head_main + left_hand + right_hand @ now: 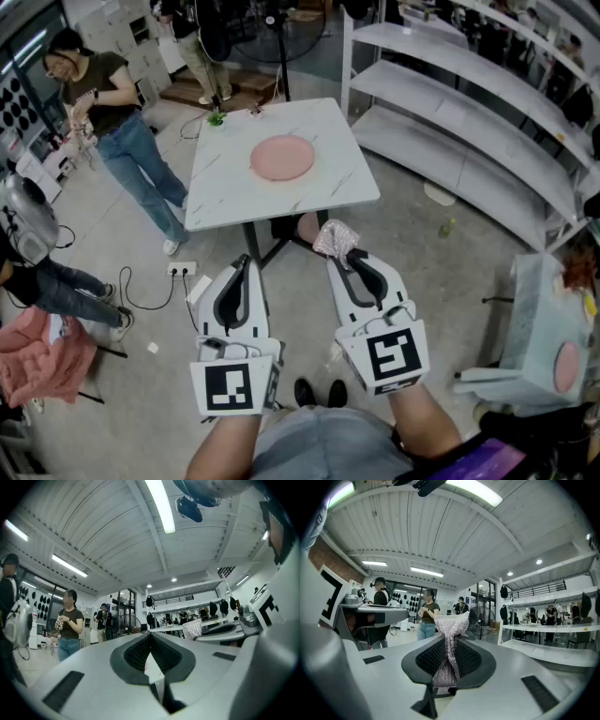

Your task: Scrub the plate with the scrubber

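Fig.: one plate (281, 157), round, flat, pink and matte, set approx. at the centre of one square table (225, 202) with a white marble-look top. The plate lies ahead of both pairs of jaws, well apart from the tips and touched by neither.

One scrubber (449, 653), a silvery, glittering mesh wad, is pinched at its waist between the ribbed black pads of the right gripper (449, 641). Its upper part is fanned out beyond the jaw tips; its lower part hangs toward the jaw base. In the head view the scrubber (335, 238) is seen as a crumpled tuft at the tip of the right gripper (342, 255), short of the table's near edge.

Left gripper (150, 634): jaws brought together at the tips, nothing held between them; a narrow gap is left nearer the base. In the head view the left gripper (242, 265) is held beside the right one, approx. level with it.

Two grippers in all, white shells w/ black pad liners, each w/ one marker cube.

Surroundings: one small green item (217, 118) at the table's far corner, beyond the left jaws; white shelving (450, 103) w/ curved boards, to the right of the right jaws; one standing person (112, 112), to the left of the left jaws.
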